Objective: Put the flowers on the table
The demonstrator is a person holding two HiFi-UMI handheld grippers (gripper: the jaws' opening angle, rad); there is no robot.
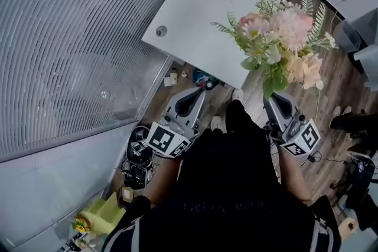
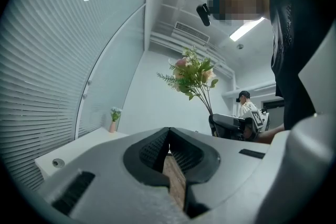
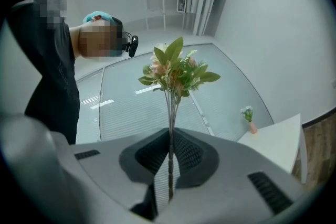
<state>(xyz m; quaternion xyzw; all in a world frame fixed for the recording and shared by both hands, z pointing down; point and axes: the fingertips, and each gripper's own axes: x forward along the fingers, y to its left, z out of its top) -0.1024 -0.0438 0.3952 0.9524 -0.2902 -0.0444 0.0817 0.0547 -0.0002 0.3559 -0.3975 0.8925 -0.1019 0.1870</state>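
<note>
While my right gripper (image 3: 170,139) clamps the thin green stems of the pink-and-cream flower bouquet (image 1: 277,38), the blooms stand upright in the air at the upper right of the head view, overlapping the right corner of the white rectangular table (image 1: 195,9) and the wood-plank floor (image 1: 331,85). My left gripper (image 1: 196,96), just left of centre, has its jaws pressed together on nothing. A small pink vase (image 2: 112,126) stands at the table's far end.
</note>
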